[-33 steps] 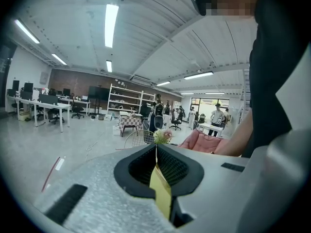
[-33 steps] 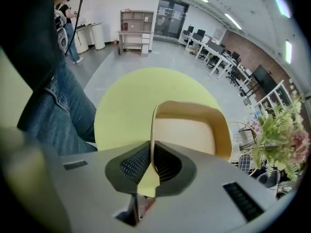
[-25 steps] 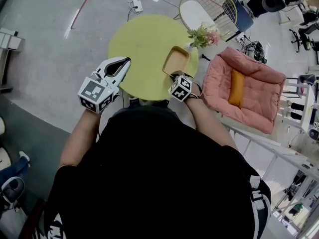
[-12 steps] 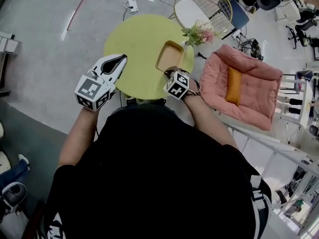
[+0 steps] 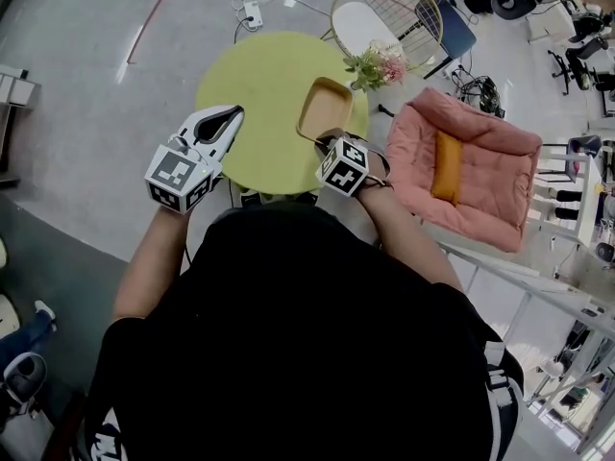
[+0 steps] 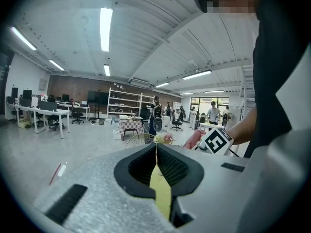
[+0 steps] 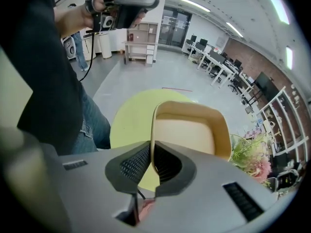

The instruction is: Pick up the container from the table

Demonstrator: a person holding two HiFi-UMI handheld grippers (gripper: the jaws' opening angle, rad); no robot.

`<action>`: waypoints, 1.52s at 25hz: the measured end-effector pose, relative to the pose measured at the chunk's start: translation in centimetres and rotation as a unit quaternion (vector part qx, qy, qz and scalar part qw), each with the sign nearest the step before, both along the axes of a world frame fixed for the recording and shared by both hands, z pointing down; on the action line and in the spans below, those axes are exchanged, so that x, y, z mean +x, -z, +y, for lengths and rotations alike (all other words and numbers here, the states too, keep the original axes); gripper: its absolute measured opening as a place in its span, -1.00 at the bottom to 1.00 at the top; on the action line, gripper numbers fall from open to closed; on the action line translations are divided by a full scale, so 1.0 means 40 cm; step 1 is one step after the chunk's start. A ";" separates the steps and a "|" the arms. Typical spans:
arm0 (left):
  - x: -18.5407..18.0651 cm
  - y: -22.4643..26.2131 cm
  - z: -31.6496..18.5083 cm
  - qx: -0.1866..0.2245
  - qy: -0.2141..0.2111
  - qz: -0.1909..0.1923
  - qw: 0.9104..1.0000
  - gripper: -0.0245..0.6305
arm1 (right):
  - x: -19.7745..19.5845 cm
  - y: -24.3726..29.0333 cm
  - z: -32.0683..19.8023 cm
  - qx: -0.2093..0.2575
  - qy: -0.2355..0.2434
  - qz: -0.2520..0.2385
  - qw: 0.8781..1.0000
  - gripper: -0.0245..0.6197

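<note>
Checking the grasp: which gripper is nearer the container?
Right. The right gripper is shut on the container's rim; the left gripper hangs apart at the table's left edge.

We are in a large open-plan office or lab hall. Rows of white desks [image 6: 41, 112] with office chairs [image 6: 77, 115] run along a dark brick wall [image 6: 73, 84], beside an open shelving unit [image 6: 127, 103]. Long strip lights [image 6: 106, 28] hang overhead. The floor [image 5: 86, 113] is bare polished grey, with a power strip [image 5: 252, 12] lying near the round yellow tabletop [image 5: 255, 94]. People [image 6: 212, 113] stand in the distance.
</note>
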State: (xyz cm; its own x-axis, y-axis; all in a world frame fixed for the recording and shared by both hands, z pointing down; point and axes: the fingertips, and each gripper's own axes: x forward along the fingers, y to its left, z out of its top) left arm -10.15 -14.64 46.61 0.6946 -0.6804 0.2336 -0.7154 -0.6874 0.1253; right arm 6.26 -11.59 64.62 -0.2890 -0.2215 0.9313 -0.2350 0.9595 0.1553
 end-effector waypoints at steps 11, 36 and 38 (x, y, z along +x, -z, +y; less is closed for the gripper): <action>-0.005 0.005 -0.008 -0.001 0.019 -0.006 1.000 -0.87 | 0.036 0.118 -0.007 -0.003 0.016 -0.002 1.000 -0.86; 0.020 0.000 -0.005 0.001 0.036 -0.010 0.999 -0.87 | 0.081 0.289 -0.074 0.050 0.030 -0.011 0.998 -0.86; 0.022 0.002 -0.008 0.000 0.036 -0.010 0.999 -0.87 | 0.077 0.304 -0.079 0.054 0.030 -0.014 0.998 -0.86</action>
